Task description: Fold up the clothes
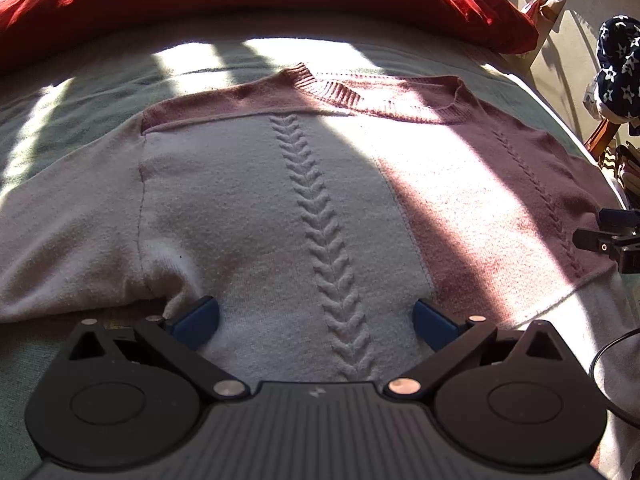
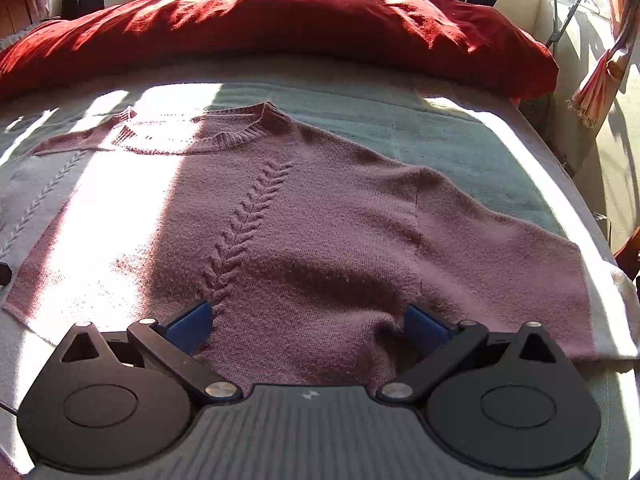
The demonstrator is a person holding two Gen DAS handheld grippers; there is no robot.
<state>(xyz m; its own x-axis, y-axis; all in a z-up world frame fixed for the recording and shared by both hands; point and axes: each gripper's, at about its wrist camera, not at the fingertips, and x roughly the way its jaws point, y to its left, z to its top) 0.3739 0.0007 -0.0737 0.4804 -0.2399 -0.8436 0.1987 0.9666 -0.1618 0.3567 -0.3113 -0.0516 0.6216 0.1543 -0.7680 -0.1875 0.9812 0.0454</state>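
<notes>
A knit sweater (image 1: 320, 200) lies flat on the bed, front up, its ribbed collar (image 1: 340, 94) at the far side. Its left half is white and its right half mauve (image 2: 320, 240), each with a braided cable stripe. My left gripper (image 1: 316, 312) is open, its blue fingertips (image 1: 198, 318) spread wide low over the white half near the armpit seam. My right gripper (image 2: 308, 314) is also open, with mauve fabric slightly bunched between its blue fingertips (image 2: 424, 328). The right gripper's black body (image 1: 608, 240) shows at the right edge of the left wrist view.
A green blanket (image 2: 440, 132) covers the bed, and a thick red duvet (image 2: 280, 28) lies along its far side. The bed's right edge (image 2: 580, 208) drops to the floor. Beyond it stand a drying rack (image 2: 568, 8), a curtain (image 2: 600, 76) and a star-patterned dark cloth (image 1: 618, 68).
</notes>
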